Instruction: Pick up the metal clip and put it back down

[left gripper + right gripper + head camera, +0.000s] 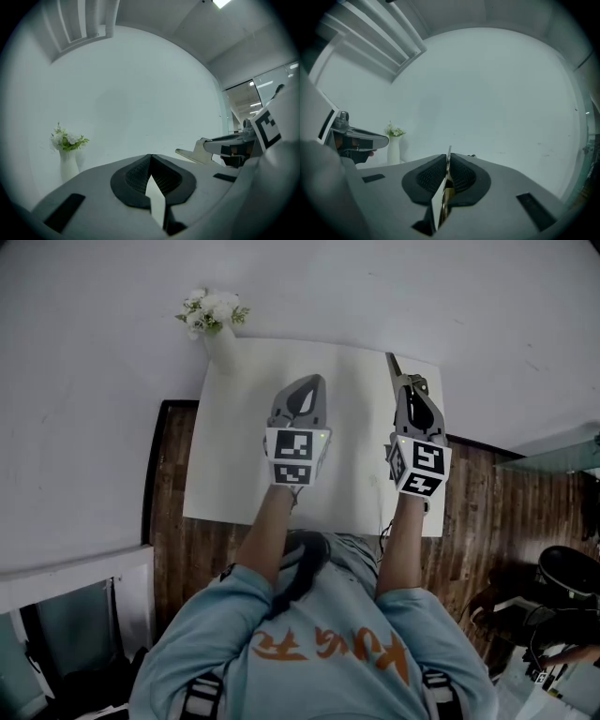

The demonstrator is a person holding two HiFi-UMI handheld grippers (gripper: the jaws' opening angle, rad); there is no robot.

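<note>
Your right gripper is pinched on the metal clip. Its own view gives the clip edge-on only, upright between the pads, tip just past them. The head view alone gives the length: a thin strip, long axis running from the jaw tips away from you toward the far edge of the white table, on its right side. Your left gripper is pressed together on nothing, tips touching.

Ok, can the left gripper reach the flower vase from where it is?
Probably yes: nothing stands on the table between the left gripper and the vase, though its shut jaws would need opening.
</note>
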